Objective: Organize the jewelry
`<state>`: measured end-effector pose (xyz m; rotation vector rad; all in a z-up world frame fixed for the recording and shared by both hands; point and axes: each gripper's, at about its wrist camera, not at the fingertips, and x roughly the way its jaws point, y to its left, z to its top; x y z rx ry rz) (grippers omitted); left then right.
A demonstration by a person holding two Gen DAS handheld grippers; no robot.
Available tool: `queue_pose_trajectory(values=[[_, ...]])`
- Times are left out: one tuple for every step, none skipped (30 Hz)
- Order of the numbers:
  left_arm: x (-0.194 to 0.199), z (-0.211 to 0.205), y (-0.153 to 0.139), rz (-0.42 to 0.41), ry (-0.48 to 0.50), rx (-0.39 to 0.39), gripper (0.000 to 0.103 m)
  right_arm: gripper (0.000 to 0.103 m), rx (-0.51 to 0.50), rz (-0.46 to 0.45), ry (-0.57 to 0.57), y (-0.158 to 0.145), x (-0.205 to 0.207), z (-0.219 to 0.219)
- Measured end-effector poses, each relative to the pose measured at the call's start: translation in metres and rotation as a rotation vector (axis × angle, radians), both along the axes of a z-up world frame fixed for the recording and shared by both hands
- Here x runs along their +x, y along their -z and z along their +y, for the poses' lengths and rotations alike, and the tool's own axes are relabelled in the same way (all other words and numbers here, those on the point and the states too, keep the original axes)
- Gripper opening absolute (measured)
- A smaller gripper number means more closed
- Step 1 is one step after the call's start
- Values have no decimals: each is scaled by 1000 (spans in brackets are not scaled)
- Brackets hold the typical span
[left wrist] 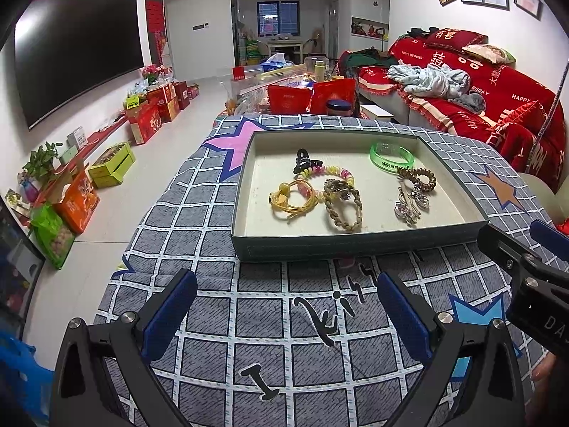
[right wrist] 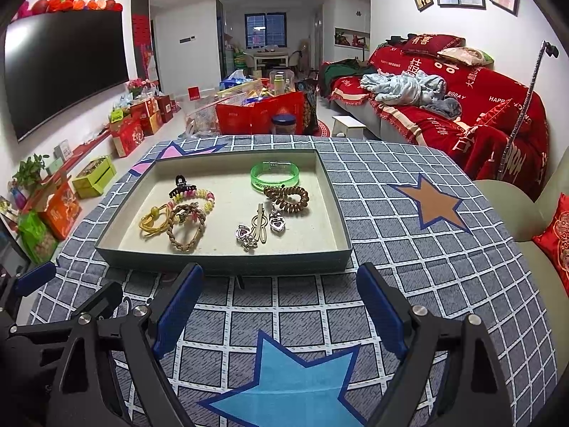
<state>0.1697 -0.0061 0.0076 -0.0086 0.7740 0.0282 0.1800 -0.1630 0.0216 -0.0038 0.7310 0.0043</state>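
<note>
Both grippers, left [left wrist: 286, 306] and right [right wrist: 279, 302], gape empty before the tray [right wrist: 227, 267]; jewelry [right wrist: 188, 219] lies inside it, stage undeterminable.

White walls, a pale floor, a wall-mounted television [left wrist: 74, 53], a red-covered sofa [right wrist: 462, 106] and a far window [right wrist: 266, 29].
</note>
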Motion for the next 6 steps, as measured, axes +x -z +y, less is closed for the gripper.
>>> queue_pose_trajectory(values=[[0, 0, -1, 0, 0, -1, 103, 90, 0, -2, 0, -2, 0, 1], [0, 1, -1, -1, 1, -3, 103, 90, 0, -3, 0, -2, 0, 1], [0, 1, -2, -3, 3, -3, 103, 90, 0, -4, 0, -4, 1, 3], [0, 0, -2, -4, 6, -3, 103, 90, 0, -5, -1, -6, 3, 5], [0, 0, -2, -5, 10, -3, 103, 90, -1, -5, 0, -7, 2, 5], [-1, 0, -2, -6, 12, -2, 103, 90, -1, -5, 1, -8, 3, 6]])
